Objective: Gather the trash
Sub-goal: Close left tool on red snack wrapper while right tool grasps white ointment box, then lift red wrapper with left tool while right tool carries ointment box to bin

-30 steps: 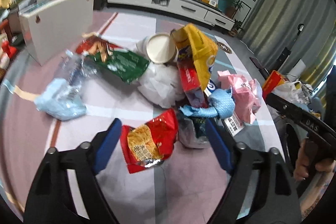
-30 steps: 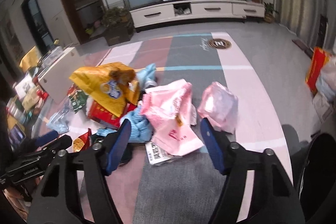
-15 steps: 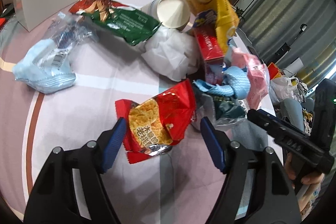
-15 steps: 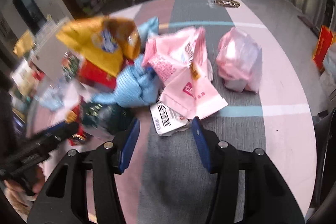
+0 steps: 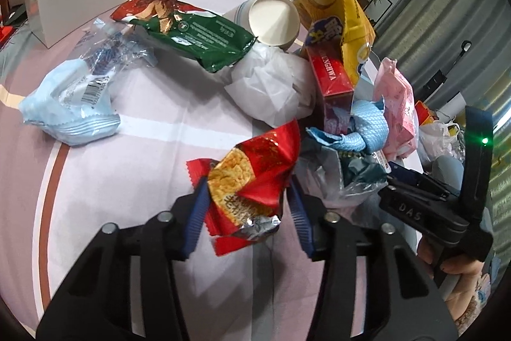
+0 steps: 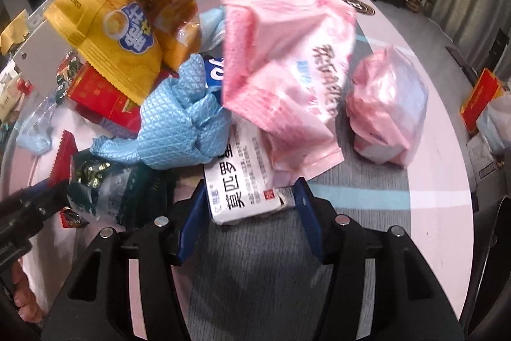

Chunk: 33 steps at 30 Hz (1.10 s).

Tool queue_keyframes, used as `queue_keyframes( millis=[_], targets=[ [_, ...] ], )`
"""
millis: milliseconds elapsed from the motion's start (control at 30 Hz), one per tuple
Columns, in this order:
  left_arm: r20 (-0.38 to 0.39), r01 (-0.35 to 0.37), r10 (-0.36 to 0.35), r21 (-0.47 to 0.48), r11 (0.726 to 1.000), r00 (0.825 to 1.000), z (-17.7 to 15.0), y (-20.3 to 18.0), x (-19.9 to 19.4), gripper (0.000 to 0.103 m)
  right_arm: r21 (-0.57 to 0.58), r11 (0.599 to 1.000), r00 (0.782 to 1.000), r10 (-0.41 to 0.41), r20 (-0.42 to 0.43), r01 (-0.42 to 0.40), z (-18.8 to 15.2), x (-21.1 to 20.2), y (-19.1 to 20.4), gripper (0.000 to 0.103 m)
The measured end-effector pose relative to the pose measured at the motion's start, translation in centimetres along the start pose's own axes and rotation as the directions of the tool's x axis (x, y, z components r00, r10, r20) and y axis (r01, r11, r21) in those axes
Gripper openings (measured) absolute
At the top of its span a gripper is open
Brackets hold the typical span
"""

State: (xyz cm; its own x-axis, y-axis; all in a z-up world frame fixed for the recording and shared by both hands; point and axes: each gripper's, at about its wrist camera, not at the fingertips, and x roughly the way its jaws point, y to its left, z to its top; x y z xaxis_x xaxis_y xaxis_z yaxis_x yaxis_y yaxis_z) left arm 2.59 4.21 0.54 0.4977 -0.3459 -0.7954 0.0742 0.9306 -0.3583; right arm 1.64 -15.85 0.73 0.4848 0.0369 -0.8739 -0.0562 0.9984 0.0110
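Left tongs (image 5: 246, 206) just closed, gripping red wrapper (image 5: 252, 178). Right tongs (image 6: 249, 203) opening slightly, straddling white packet (image 6: 242, 190), pads apart from it.

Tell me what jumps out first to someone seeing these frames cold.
A heap of bright snack wrappers on a striped rug dominates both views. In the left wrist view, the left gripper has just been closing around a crumpled red snack packet, its blue pads at the packet's sides. In the right wrist view, a big pink bag fills the centre, and the right gripper straddles a white printed box lying below it.
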Motion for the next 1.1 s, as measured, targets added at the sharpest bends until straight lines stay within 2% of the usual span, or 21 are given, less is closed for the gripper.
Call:
queue_keyframes(
  millis=[100,167,400,600,767,833,900,1000,1100],
  targets=[
    [0.009,0.014,-0.013,-0.018,1.000,1.000,0.3,-0.1,-0.7,0.041,0.000,1.000,1.000,-0.001,0.005,0.001,-0.5,-0.4,0.1,0.046],
    [0.026,0.026,-0.025,-0.022,0.999,0.999,0.4,-0.1,-1.2,0.041,-0.001,1.000,1.000,0.019,0.001,-0.019,-1.1,-1.0,0.1,0.044],
    [0.069,0.064,-0.062,-0.021,0.998,0.996,1.2,-0.6,-3.6,0.040,0.037,0.999,0.999,0.024,0.022,-0.025,-4.9,-5.1,-0.4,0.044],
    [0.101,0.101,-0.099,-0.016,0.995,0.990,1.0,-0.7,-5.8,0.040,0.086,0.996,1.000,0.013,-0.005,-0.013,-9.1,-8.1,-1.1,0.044],
    [0.113,0.116,-0.115,-0.003,0.993,0.987,0.7,-0.8,-7.0,0.040,0.156,0.982,0.990,0.117,-0.079,-0.104,-11.3,-8.0,-2.2,0.048],
    [0.111,0.120,-0.120,0.004,0.993,0.987,0.4,-1.0,-7.1,0.040,0.160,0.983,0.992,0.098,-0.074,-0.085,-11.4,-8.2,-2.3,0.052],
    [0.111,0.118,-0.119,0.014,0.993,0.987,0.2,-1.2,-7.3,0.040,0.156,0.986,0.995,0.074,-0.063,-0.063,-10.8,-8.3,-2.4,0.065],
    [0.109,0.119,-0.121,0.021,0.993,0.987,0.0,-1.4,-7.1,0.040,0.135,0.988,0.996,0.080,-0.044,-0.074,-9.3,-8.2,-1.9,0.068],
    [0.104,0.120,-0.122,0.026,0.992,0.987,0.0,-1.6,-6.9,0.040,0.105,0.994,0.999,0.018,-0.044,-0.013,-7.3,-6.8,-1.8,0.068]
  ],
)
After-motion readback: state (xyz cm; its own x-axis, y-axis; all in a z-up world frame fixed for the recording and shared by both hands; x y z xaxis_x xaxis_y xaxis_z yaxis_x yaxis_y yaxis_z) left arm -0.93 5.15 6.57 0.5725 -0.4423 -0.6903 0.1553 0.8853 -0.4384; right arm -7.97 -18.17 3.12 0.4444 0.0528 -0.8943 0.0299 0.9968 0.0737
